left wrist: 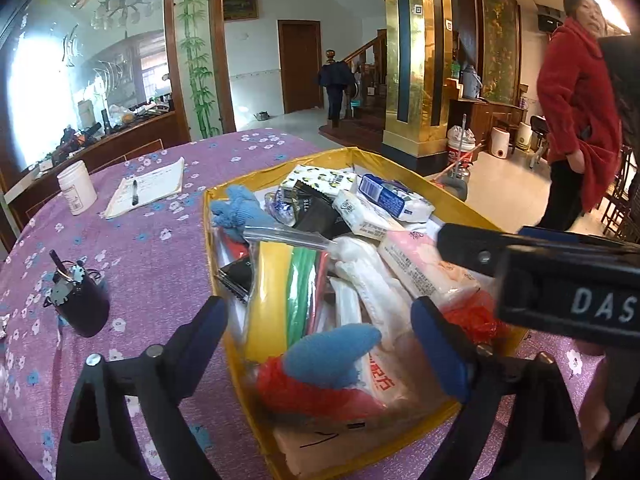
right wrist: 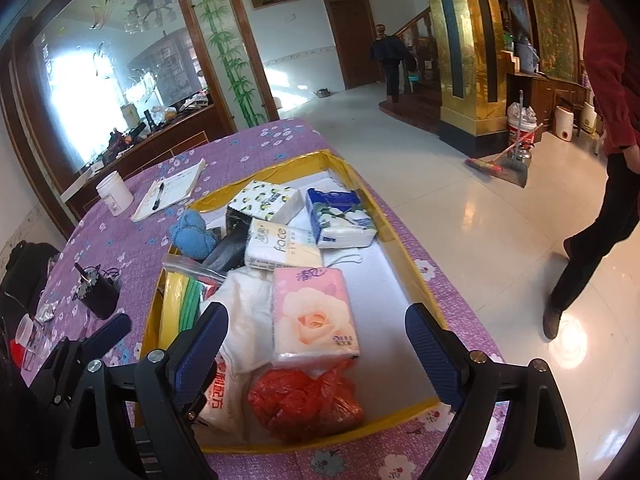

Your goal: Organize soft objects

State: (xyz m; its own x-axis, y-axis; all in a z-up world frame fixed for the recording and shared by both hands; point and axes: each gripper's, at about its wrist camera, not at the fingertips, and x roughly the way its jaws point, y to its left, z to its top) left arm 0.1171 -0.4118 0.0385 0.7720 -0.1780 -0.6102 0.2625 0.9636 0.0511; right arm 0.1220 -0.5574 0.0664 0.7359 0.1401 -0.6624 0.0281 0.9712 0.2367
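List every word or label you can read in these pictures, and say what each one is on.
"face": white tissue pack in the yellow box.
"DAS", cut off by the frame edge: body of the right gripper in the left wrist view.
Red Chinese characters on the white plastic bag: not clearly readable.
Small print on the pink rose tissue pack and white jar: too small.

Both wrist views look steeply down from close above the near end of the yellow tray [left wrist: 212, 216], sharing it and the purple surface [right wrist: 136, 248].
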